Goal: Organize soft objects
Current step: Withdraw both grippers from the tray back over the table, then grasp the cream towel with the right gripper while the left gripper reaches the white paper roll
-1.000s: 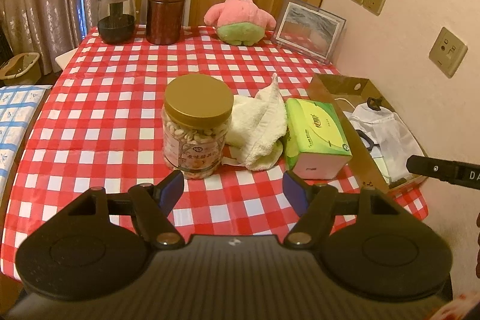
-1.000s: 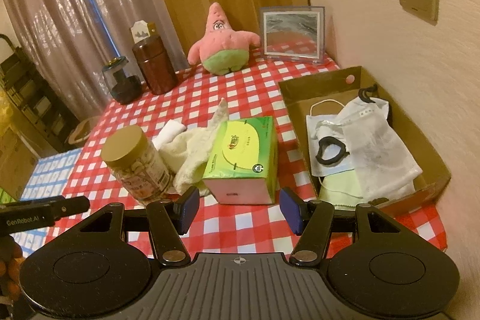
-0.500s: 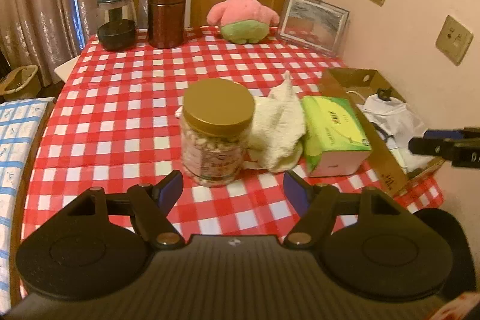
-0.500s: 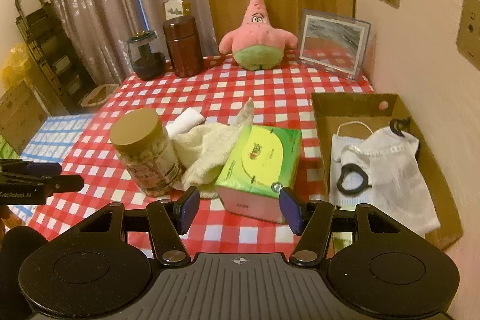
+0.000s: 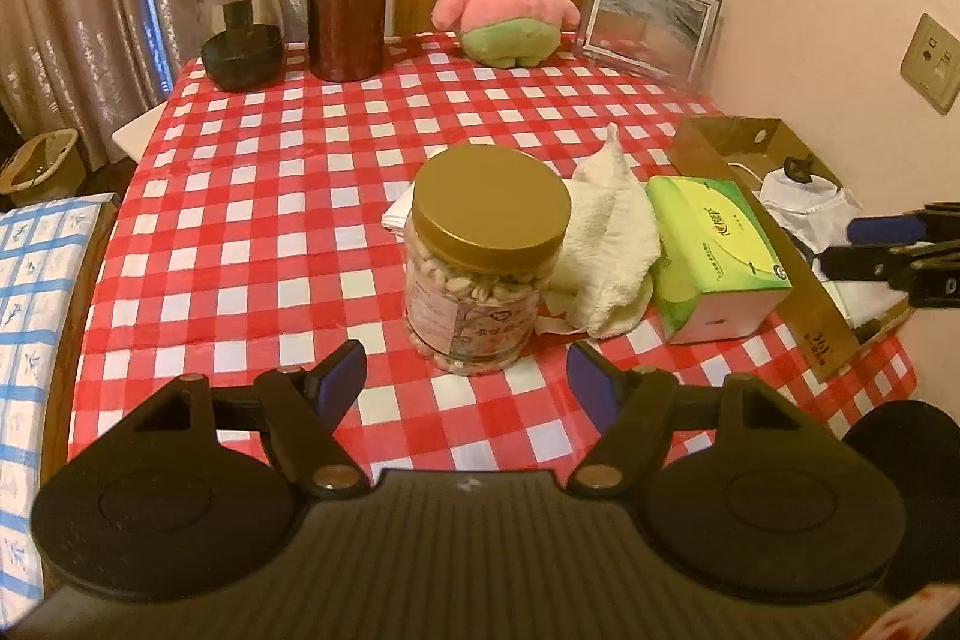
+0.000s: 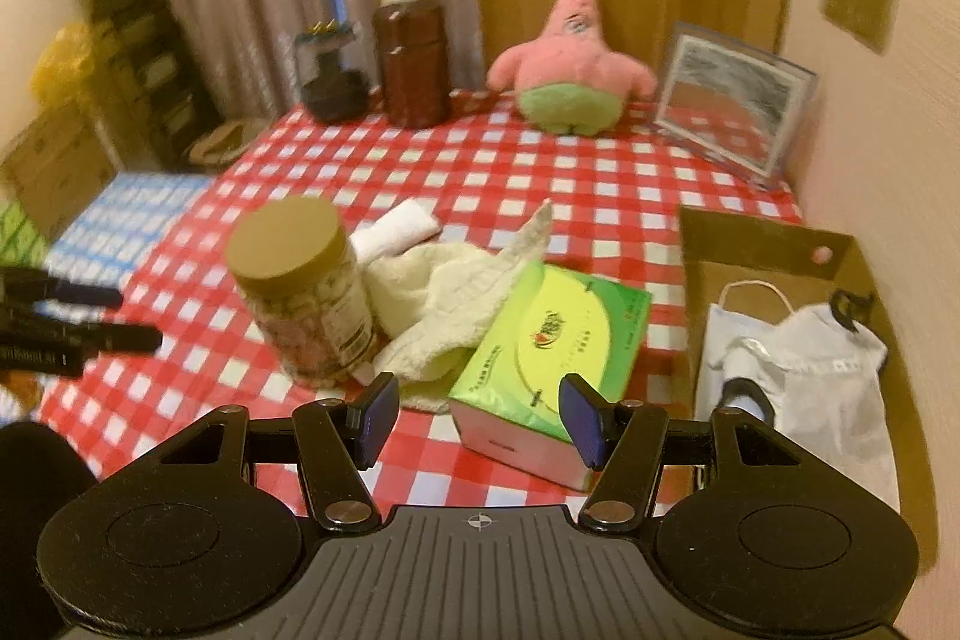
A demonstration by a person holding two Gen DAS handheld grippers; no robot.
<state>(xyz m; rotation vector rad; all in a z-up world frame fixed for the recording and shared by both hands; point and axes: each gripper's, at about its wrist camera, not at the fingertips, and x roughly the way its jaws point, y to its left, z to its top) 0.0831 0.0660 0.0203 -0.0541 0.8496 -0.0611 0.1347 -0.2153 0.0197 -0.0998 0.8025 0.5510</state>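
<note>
Softness is expected of the cream towel (image 5: pixel 609 244), crumpled on the counter (image 5: pixel 270 220) between jar (image 5: pixel 489 259) and tissue pack (image 5: pixel 711 256); a raised fold could be pinched. Both jaws are held wide, empty.

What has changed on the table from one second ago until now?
Both grippers came closer: the left gripper toward the jar, the right gripper toward the tissue box. Both are open and hold nothing. The jar, towel, tissue box and cardboard box lie as before.
</note>
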